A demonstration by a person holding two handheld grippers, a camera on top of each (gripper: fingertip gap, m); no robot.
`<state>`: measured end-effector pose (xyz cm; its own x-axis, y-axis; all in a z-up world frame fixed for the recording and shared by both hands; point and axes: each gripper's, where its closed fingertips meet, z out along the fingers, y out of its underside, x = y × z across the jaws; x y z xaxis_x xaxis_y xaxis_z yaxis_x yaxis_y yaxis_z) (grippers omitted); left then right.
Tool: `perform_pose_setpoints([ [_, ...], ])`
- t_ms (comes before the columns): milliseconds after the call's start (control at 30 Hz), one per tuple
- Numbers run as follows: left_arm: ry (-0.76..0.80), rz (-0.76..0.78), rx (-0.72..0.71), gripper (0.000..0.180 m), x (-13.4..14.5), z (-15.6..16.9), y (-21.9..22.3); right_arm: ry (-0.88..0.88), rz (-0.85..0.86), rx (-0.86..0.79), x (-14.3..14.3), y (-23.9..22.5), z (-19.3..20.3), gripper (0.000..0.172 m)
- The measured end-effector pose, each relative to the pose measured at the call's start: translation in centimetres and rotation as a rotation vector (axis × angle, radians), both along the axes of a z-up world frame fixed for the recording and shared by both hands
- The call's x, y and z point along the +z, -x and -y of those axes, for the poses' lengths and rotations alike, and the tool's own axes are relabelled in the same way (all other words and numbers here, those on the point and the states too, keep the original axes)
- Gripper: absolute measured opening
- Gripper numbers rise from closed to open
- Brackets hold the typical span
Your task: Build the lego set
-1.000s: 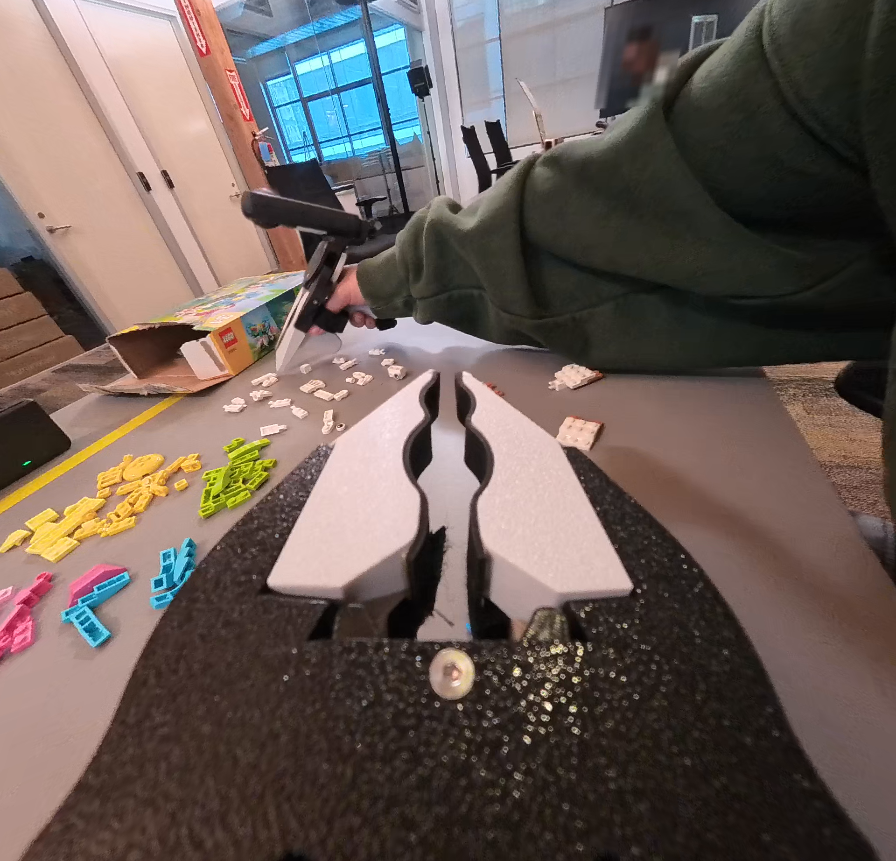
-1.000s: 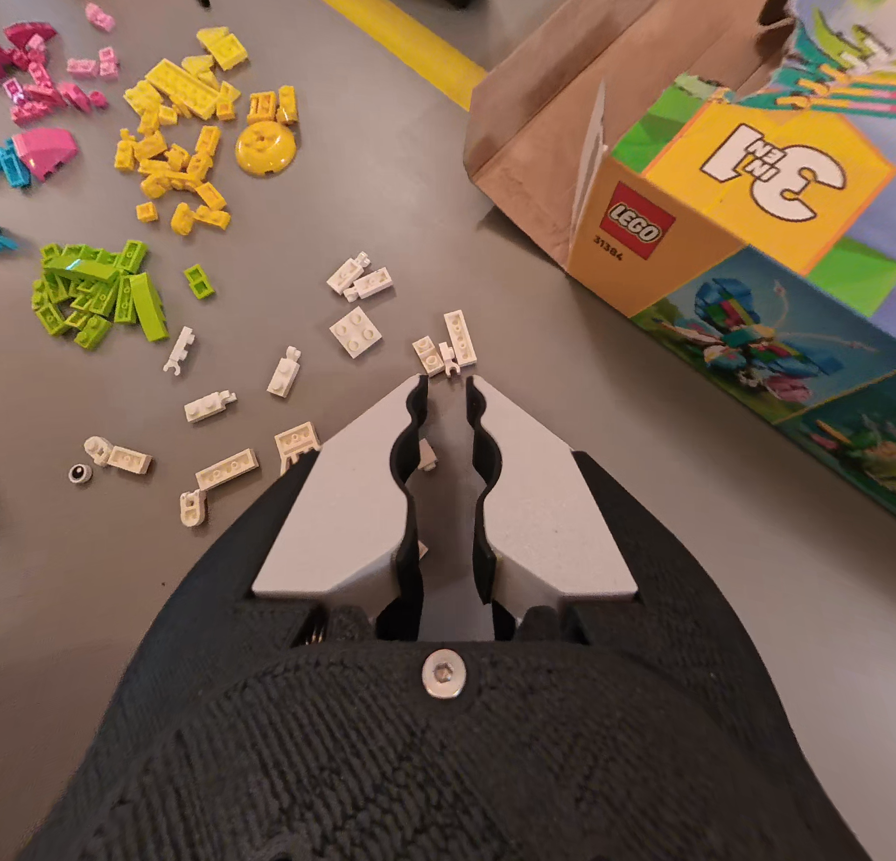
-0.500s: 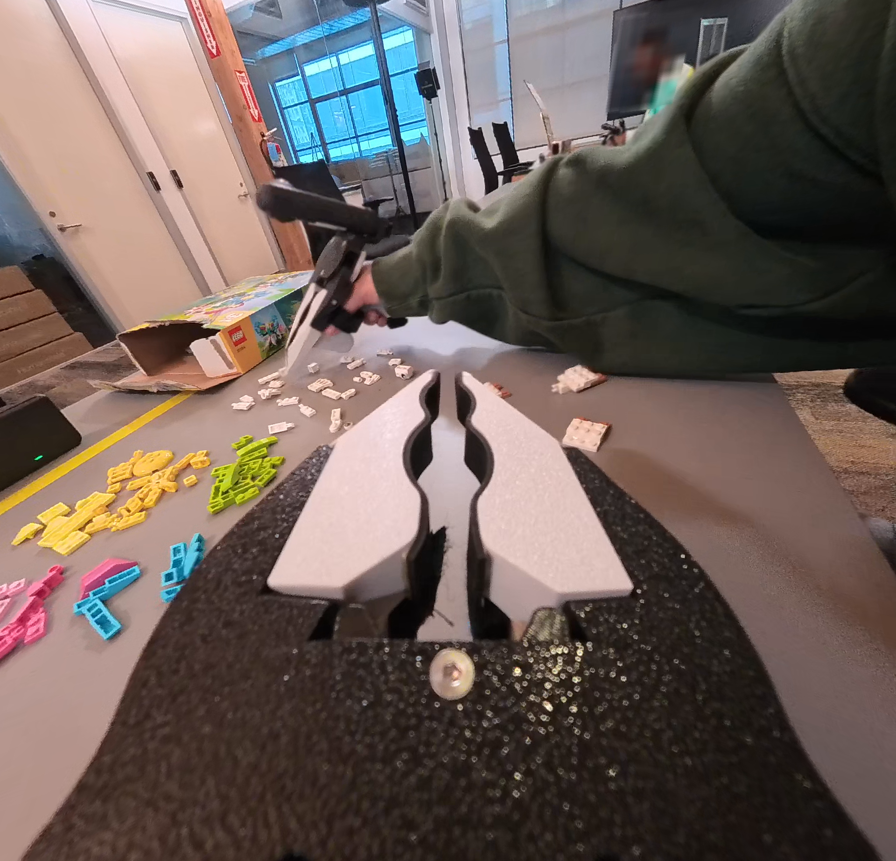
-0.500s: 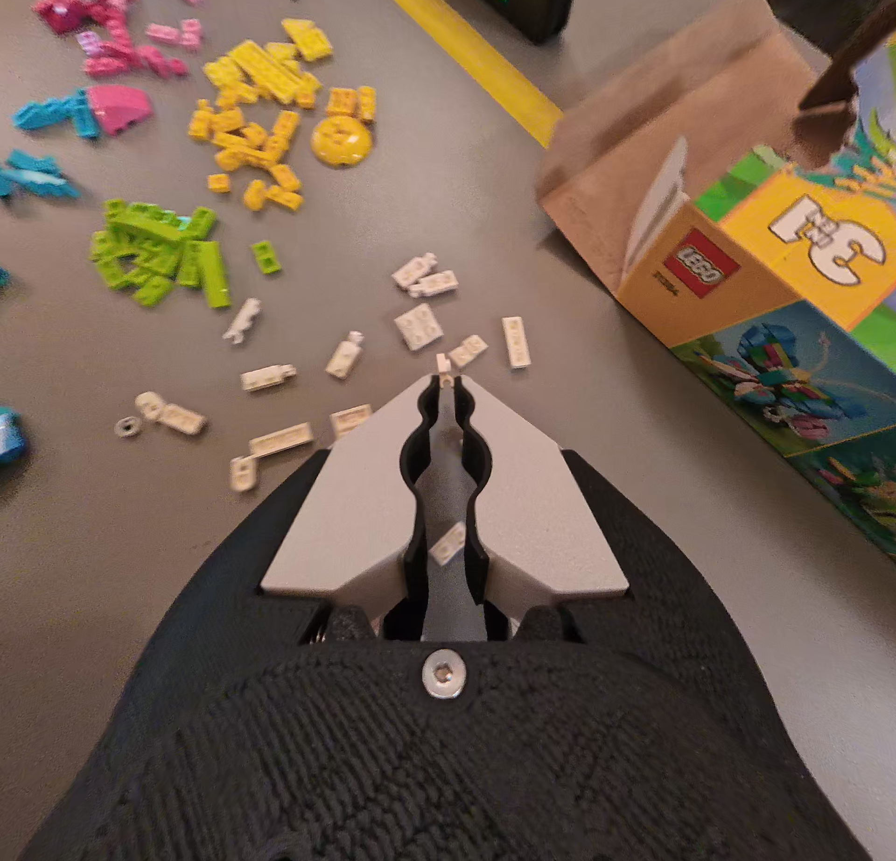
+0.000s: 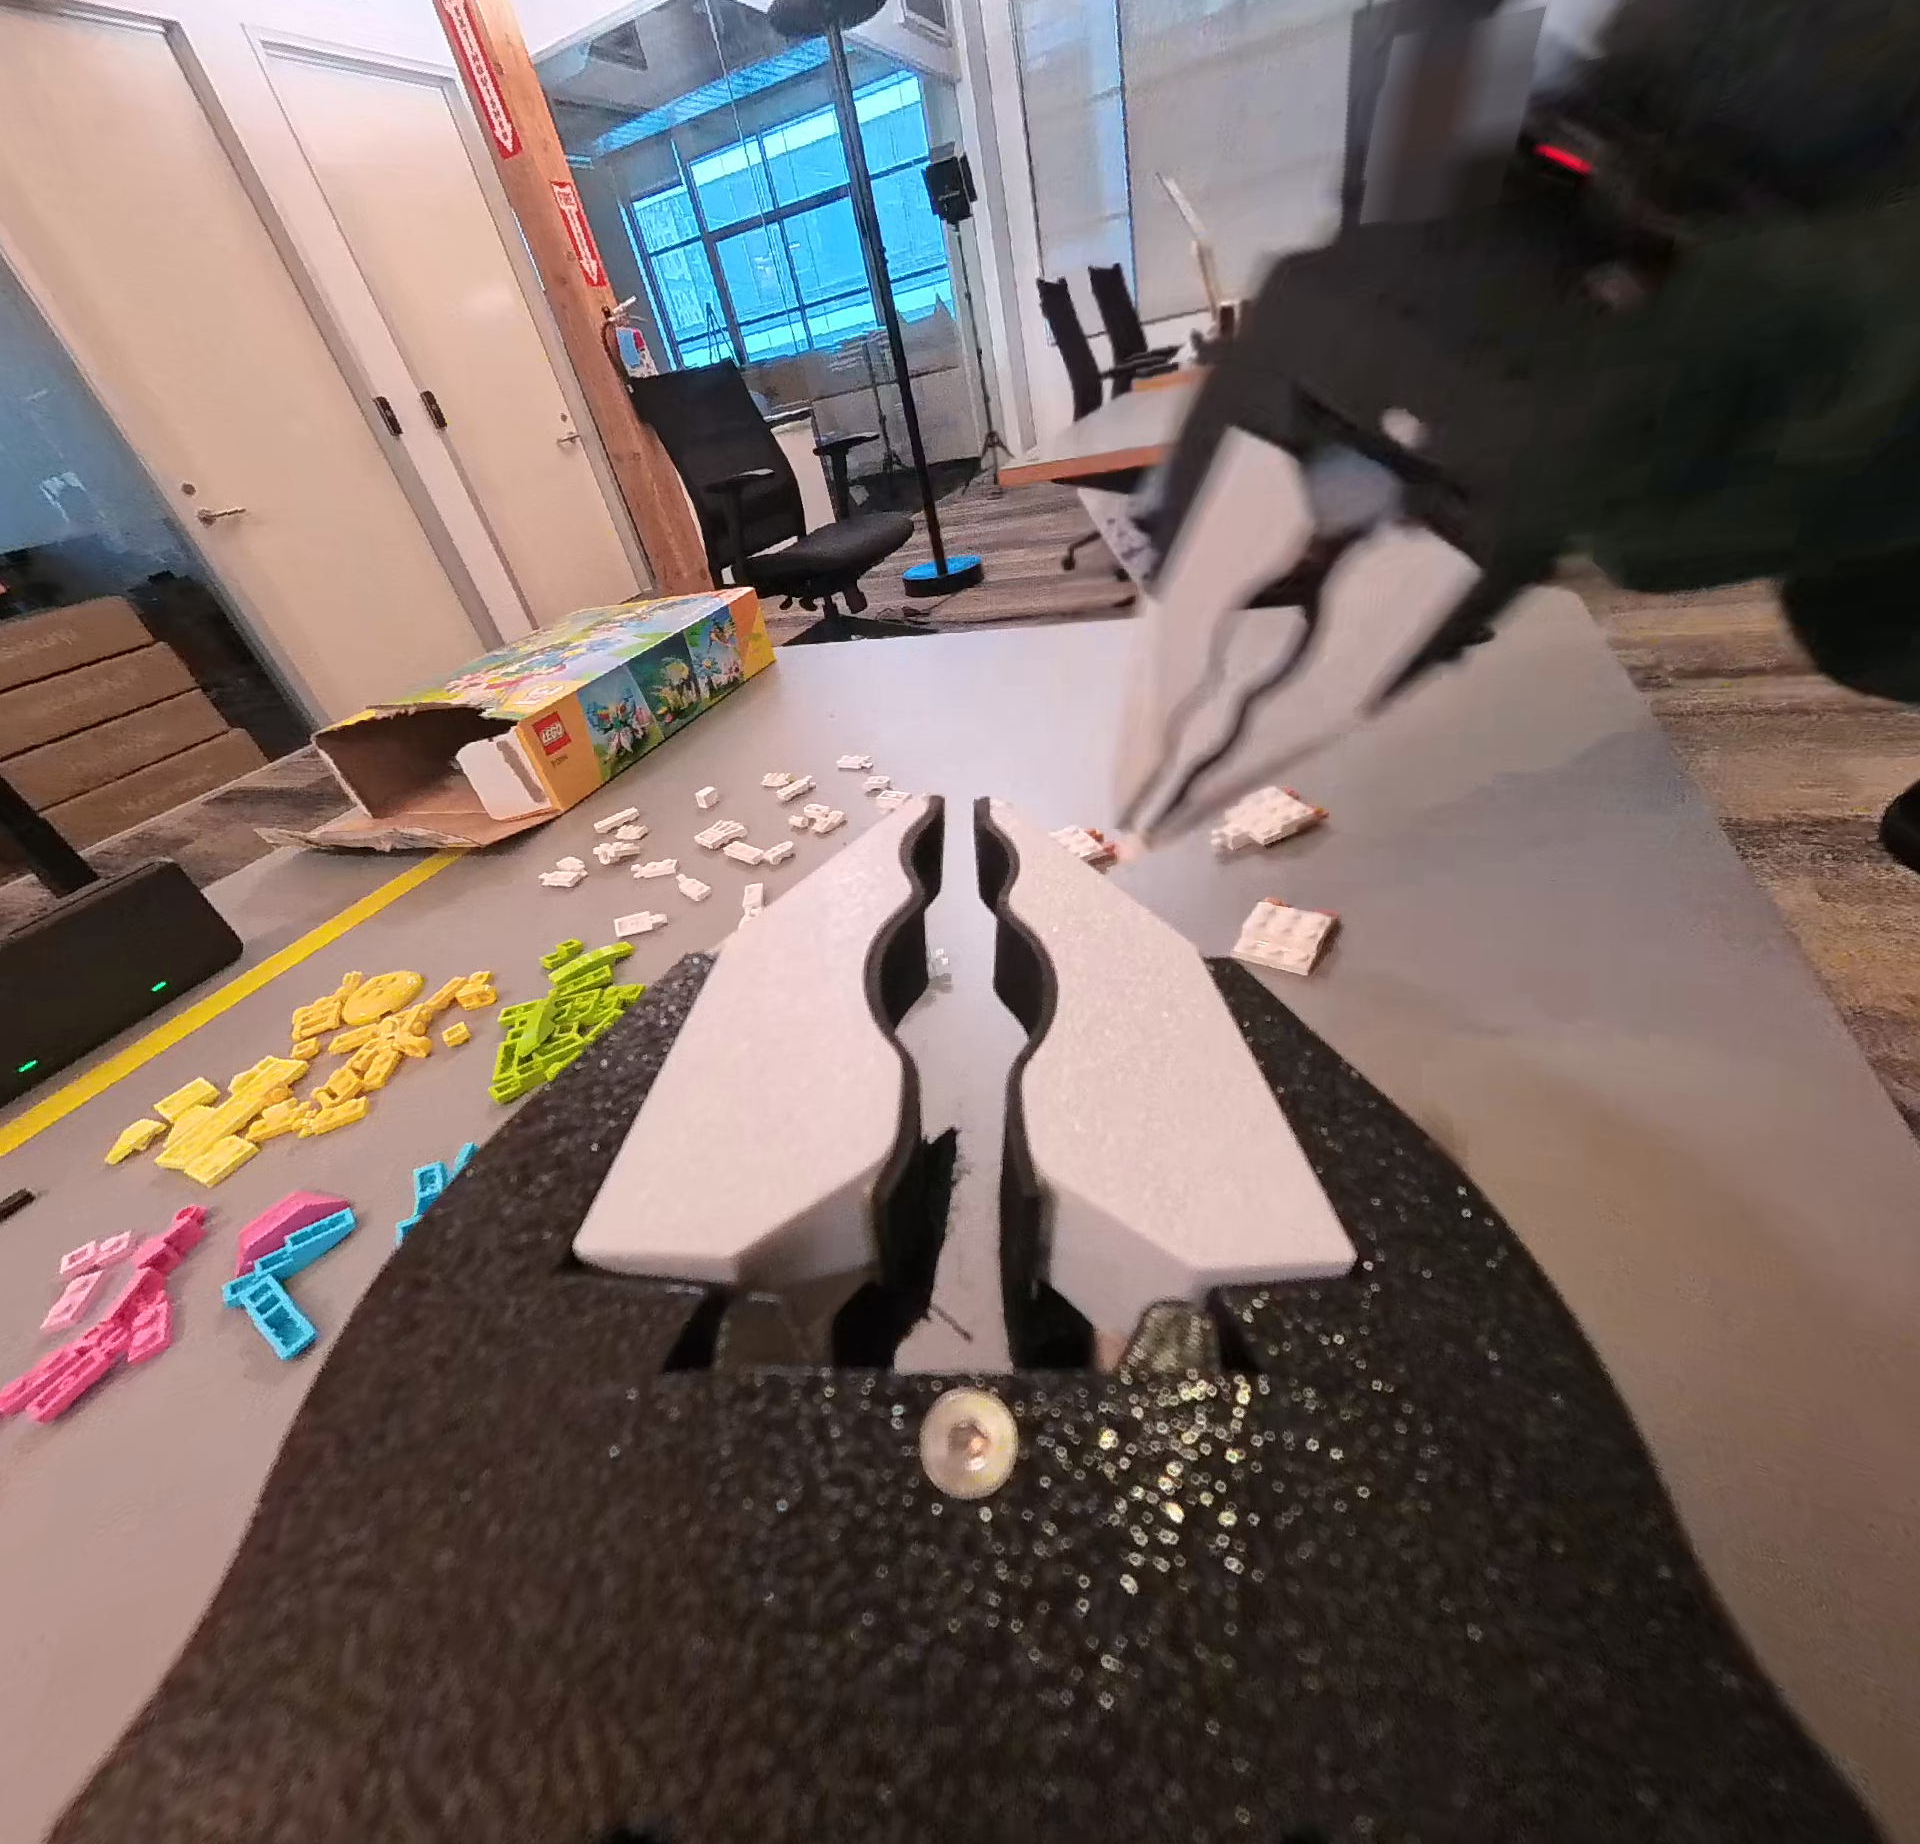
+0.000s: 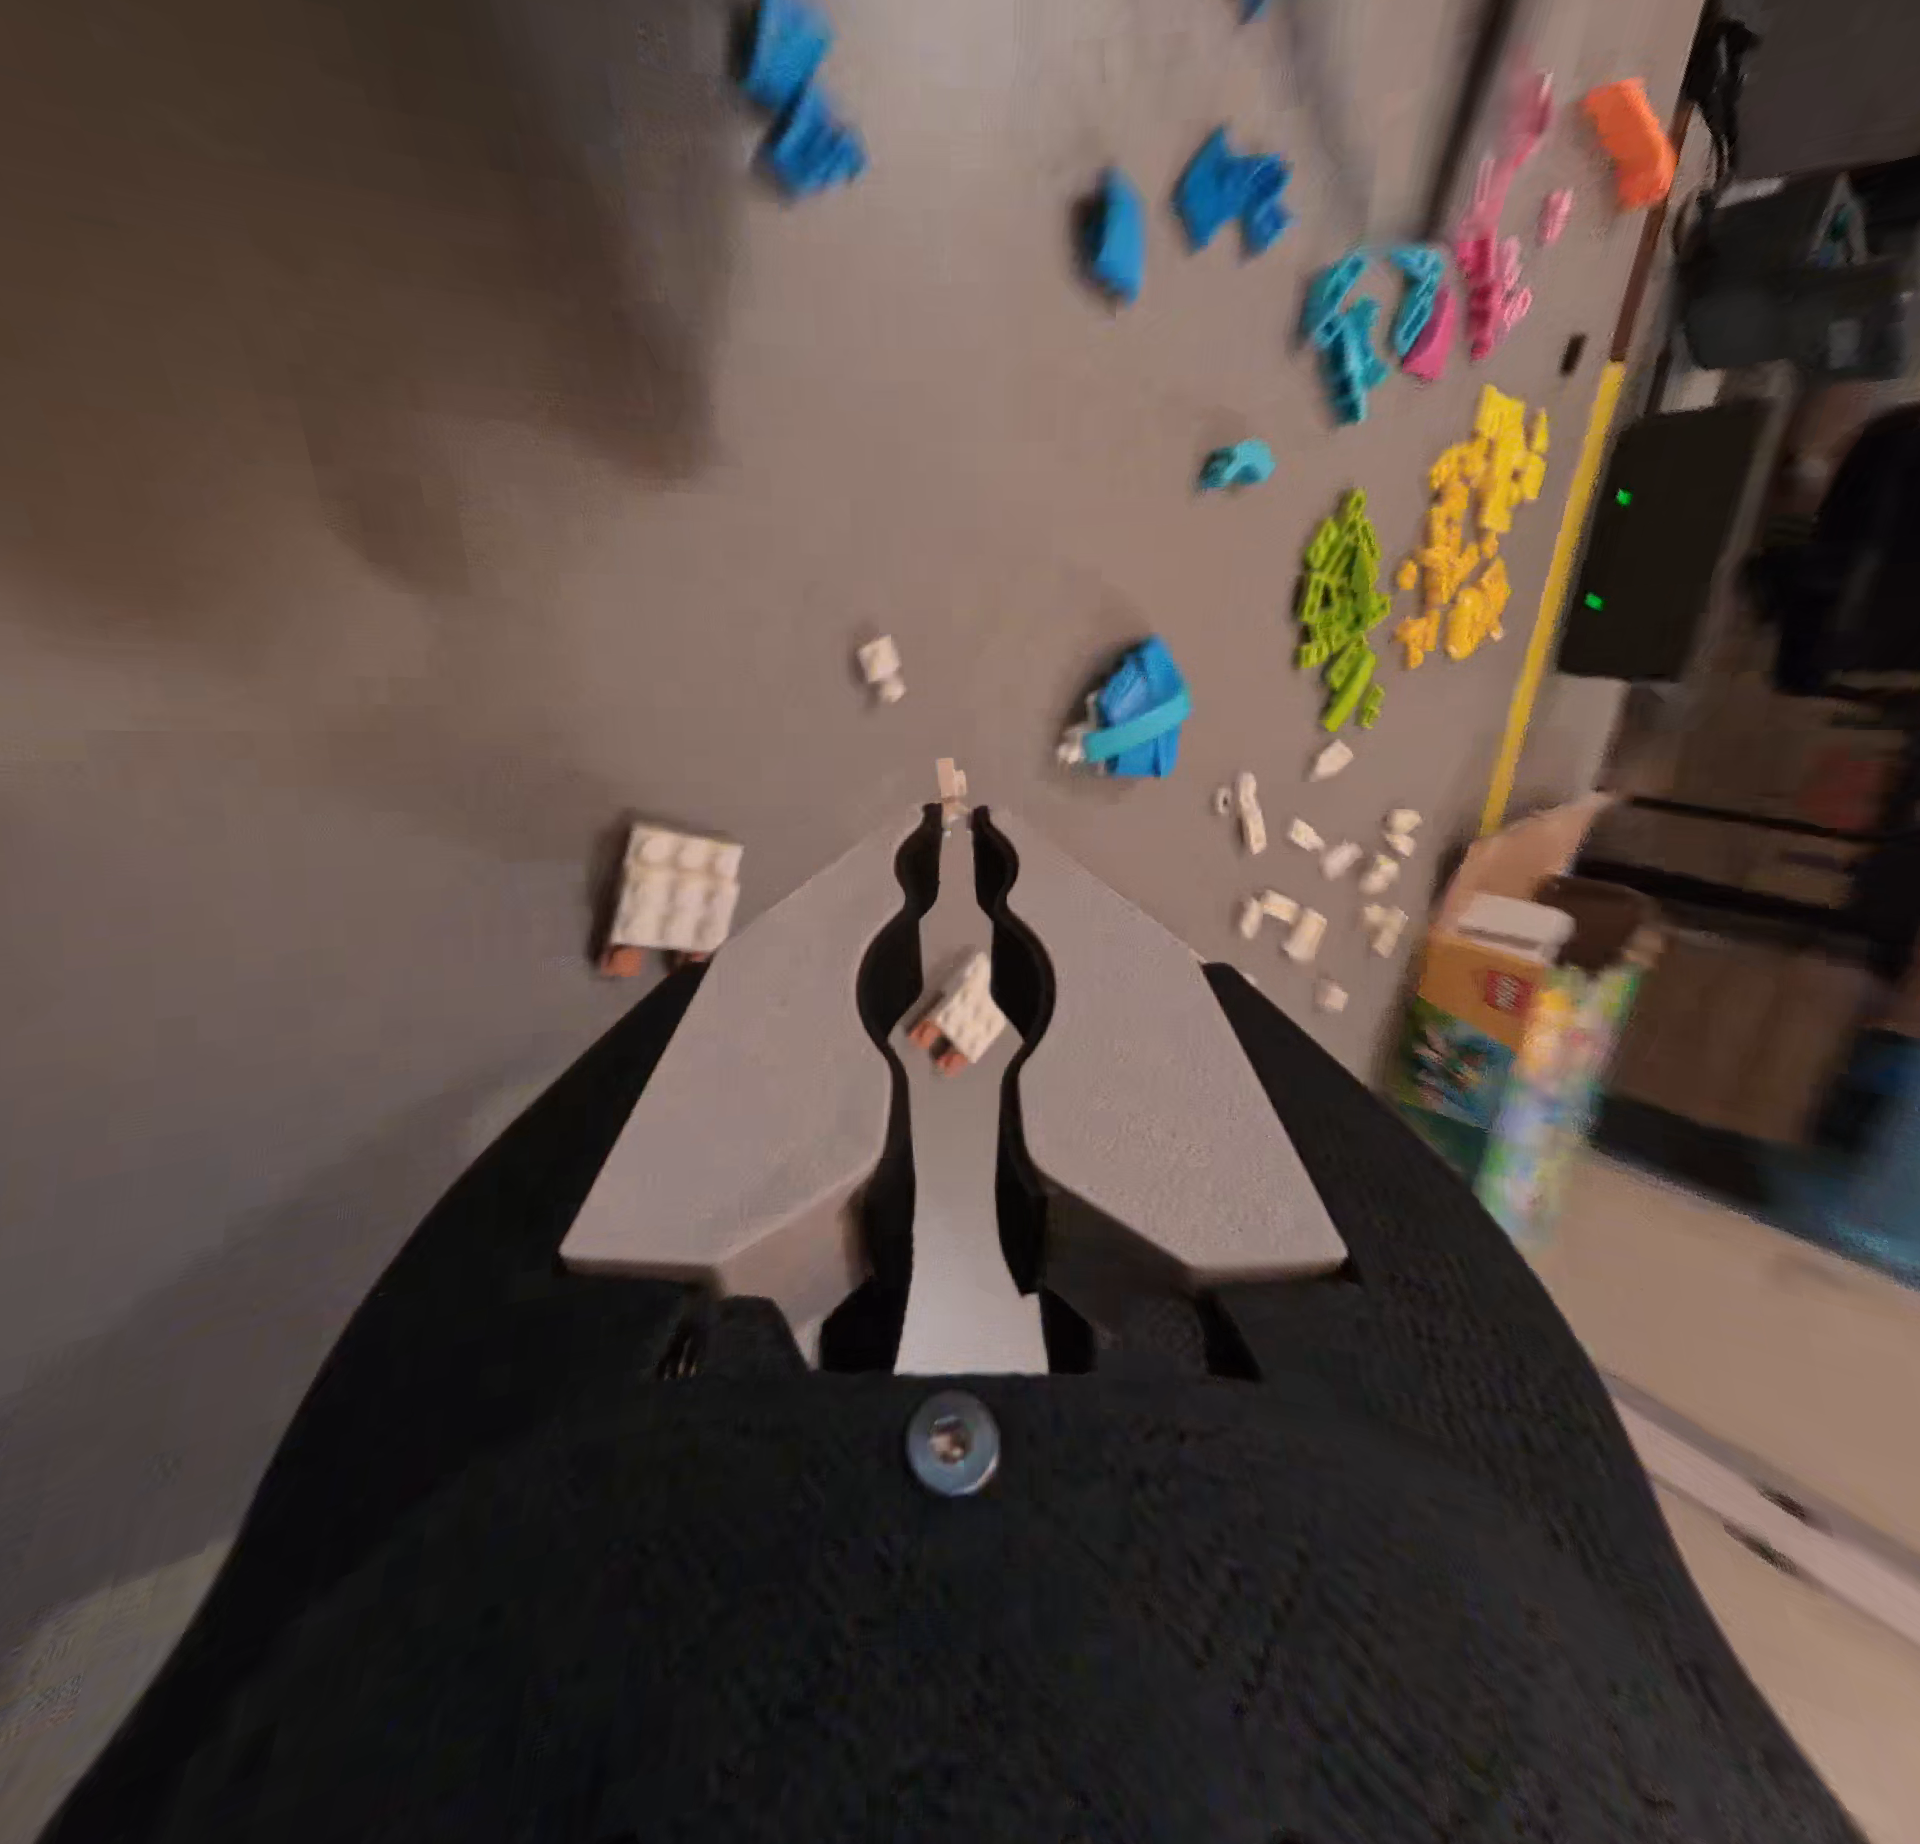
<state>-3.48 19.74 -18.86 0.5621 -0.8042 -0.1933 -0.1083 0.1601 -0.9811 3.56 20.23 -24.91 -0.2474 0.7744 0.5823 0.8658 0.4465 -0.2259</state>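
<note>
Since the earlier frames the right gripper (image 6: 954,820) has swung away from the cardboard box (image 5: 582,714) and the loose white pieces (image 5: 727,838) toward the white block assemblies; view is blurred. Its jaws are nearly closed, tips pinching a tiny white piece (image 6: 949,786) that sticks out in front. A white block w/ brown underside (image 6: 961,1015) lies on the table (image 6: 520,651) below the jaws; another (image 6: 675,890) sits just left. Left gripper (image 5: 958,807) hovers low, jaws almost closed w/ a thin slit, nothing held.
</note>
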Motion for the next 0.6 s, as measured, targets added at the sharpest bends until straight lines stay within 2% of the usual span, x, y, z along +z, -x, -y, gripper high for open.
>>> perform_pose_setpoints([
  [100,0.000,0.006,0.003,0.003,0.1,0.0,0.1,-0.269,0.156,0.028,-2.6,-1.0,1.3,0.006],
  [233,-0.002,0.014,0.000,0.003,0.2,0.1,0.0,-0.353,0.161,0.076,-4.1,0.3,3.4,0.005],
  [400,0.001,0.020,-0.001,0.003,0.3,0.1,0.0,-0.439,0.301,0.154,-4.7,0.6,3.4,0.006],
  [600,0.006,0.044,0.007,0.000,0.6,0.0,0.2,-0.419,0.436,0.264,-5.2,0.2,4.0,0.006],
])
